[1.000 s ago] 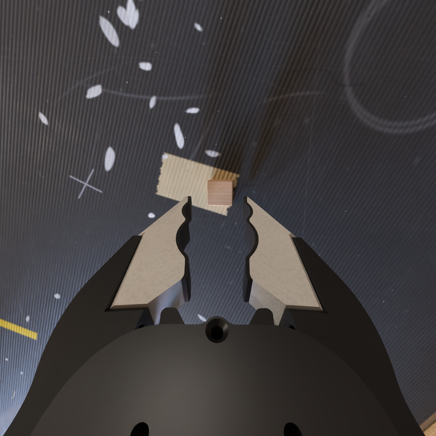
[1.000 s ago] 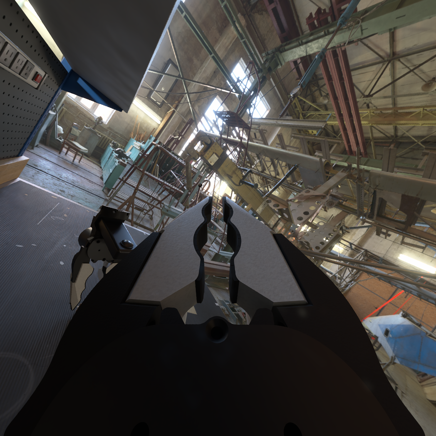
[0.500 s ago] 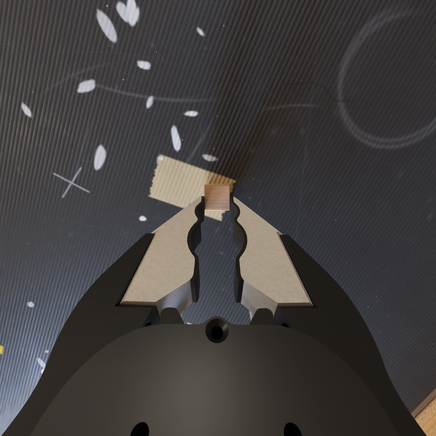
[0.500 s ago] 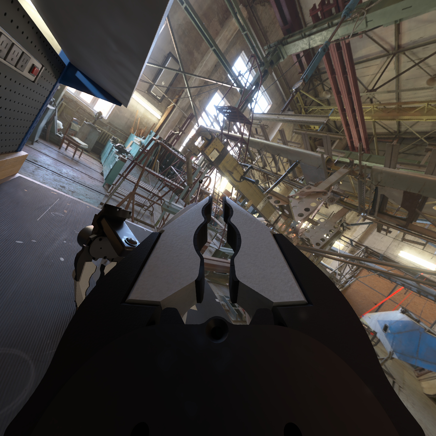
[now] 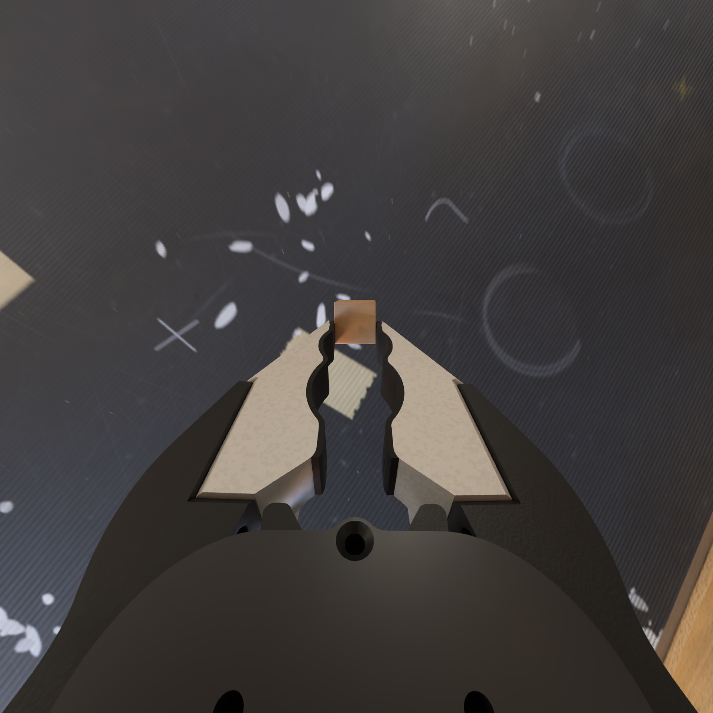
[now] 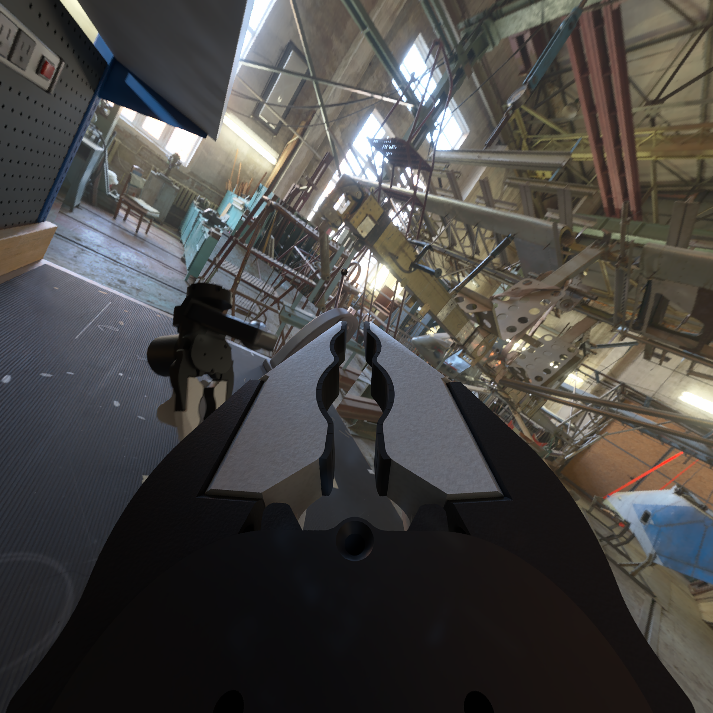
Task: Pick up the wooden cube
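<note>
In the left wrist view the small wooden cube (image 5: 354, 322) sits clamped between my left gripper's (image 5: 354, 328) two tan fingertips, held up above the dark ribbed mat (image 5: 501, 115). The tan tape patch (image 5: 347, 386) where the cube lay now shows below and behind it, between the fingers. My right gripper (image 6: 353, 328) is shut and empty, its fingertips nearly touching, pointing out over the mat's far edge toward the workshop hall. The left gripper also shows in the right wrist view (image 6: 196, 370), raised off the mat; the cube is hidden there.
The mat bears white paint flecks (image 5: 301, 200), a chalk cross (image 5: 175, 335) and chalk rings (image 5: 528, 320). A wooden table edge (image 5: 690, 625) runs at the lower right. A pegboard wall (image 6: 34, 127) with a power strip stands at the left.
My left gripper closed on the cube and lifted it off the tape patch; the mat now looks farther away. In the right wrist view the left gripper has risen. My right gripper stayed shut.
</note>
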You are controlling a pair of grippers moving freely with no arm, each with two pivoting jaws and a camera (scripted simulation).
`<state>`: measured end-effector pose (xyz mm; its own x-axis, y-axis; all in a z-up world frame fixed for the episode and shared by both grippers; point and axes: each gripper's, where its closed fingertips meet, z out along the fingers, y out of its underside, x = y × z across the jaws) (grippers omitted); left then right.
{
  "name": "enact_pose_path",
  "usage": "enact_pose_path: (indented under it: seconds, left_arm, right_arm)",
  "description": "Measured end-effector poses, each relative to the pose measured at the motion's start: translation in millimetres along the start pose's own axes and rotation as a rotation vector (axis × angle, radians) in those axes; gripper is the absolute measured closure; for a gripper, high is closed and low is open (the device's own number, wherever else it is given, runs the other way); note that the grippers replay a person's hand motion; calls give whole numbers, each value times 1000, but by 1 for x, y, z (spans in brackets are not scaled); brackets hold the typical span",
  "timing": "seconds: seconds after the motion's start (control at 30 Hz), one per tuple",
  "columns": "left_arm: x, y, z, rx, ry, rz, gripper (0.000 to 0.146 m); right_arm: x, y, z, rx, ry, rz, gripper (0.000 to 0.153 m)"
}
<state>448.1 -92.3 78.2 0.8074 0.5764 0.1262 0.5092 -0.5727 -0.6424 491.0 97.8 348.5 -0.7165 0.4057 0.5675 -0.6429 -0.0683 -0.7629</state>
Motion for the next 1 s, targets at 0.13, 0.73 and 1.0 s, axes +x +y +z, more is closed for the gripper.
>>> enact_pose_path:
  seconds: [0.13, 0.73, 1.0]
  left_arm:
    - [-1, -41, -21, 142, -1, -1, 125]
    - [-35, -110, -75, 457, 44, -53, 125]
    - [-38, -111, -73, 501, 122, -126, 125]
  right_arm:
    - [-9, 15, 16, -51, -31, 8, 144]
    - [-32, 102, 78, -316, 22, 113, 145]
    - [-53, 151, 109, -452, 165, 148, 144]
